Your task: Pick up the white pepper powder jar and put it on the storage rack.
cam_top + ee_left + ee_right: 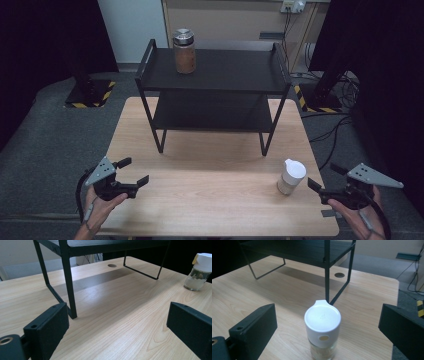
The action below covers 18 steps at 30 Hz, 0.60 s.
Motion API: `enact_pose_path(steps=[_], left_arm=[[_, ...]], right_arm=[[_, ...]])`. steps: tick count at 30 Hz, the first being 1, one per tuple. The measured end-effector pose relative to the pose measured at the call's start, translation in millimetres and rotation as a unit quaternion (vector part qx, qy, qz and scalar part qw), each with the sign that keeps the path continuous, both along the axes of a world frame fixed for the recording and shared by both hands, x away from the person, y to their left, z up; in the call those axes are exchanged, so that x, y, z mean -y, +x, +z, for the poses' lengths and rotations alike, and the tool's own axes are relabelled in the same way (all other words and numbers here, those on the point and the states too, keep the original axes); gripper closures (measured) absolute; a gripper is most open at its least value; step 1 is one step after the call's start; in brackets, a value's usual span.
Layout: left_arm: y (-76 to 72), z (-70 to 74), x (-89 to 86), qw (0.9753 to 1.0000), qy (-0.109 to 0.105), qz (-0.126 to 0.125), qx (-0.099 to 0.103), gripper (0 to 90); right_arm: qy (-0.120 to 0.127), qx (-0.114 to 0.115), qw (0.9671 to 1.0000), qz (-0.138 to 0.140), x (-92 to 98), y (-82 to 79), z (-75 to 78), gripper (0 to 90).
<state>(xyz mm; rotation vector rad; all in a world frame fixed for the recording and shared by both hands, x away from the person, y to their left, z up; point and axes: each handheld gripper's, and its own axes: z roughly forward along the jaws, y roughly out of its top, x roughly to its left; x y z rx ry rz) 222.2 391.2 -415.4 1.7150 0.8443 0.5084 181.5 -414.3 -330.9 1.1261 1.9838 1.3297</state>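
High view: the right hand-held gripper [323,187] hangs released at the bench's near right corner, with the small clear glass jar with a white plastic flip lid [291,176] standing just ahead of its jaws, apart from them. The left hand-held gripper [131,173] is also spread wide and grasps nothing, well apart from the jar. Beyond both stands a black two-tier metal rack [215,90], and a brown-filled glass jar with a silver lid [184,51] sits on its top shelf.
Left gripper view: bare light wooden bench [120,312] lies between the jaws; the rack's leg is just ahead, and the white-lidded jar is far off to one side.
Right gripper view: the white-lidded jar [322,327] stands upright, centred between the parted jaws, touching neither.
Step, as I judge it: lining up to grasp the jar.
Next move: ease forward and lower so the jaws flank the glass below the lid, then close.
Writing: only a faint embossed mark on the lid, too small to read.
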Motion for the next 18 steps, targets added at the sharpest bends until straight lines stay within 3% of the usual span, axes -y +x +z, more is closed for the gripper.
enact_pose_path(steps=[9, 18], left_arm=[[-5.3, -1.2, -5.1, 0.9999, -0.008, 0.010, 0.002, 3.3], [-9.8, -2.1, -6.6, 0.9998, -0.010, 0.018, 0.004, 3.6]], right_arm=[[-0.012, -0.035, 0.9993, 0.005, -15.6, 25.7, 5.5, 3.0], [-0.031, -0.059, 0.9978, 0.007, -29.1, 44.1, -6.6, 4.4]])
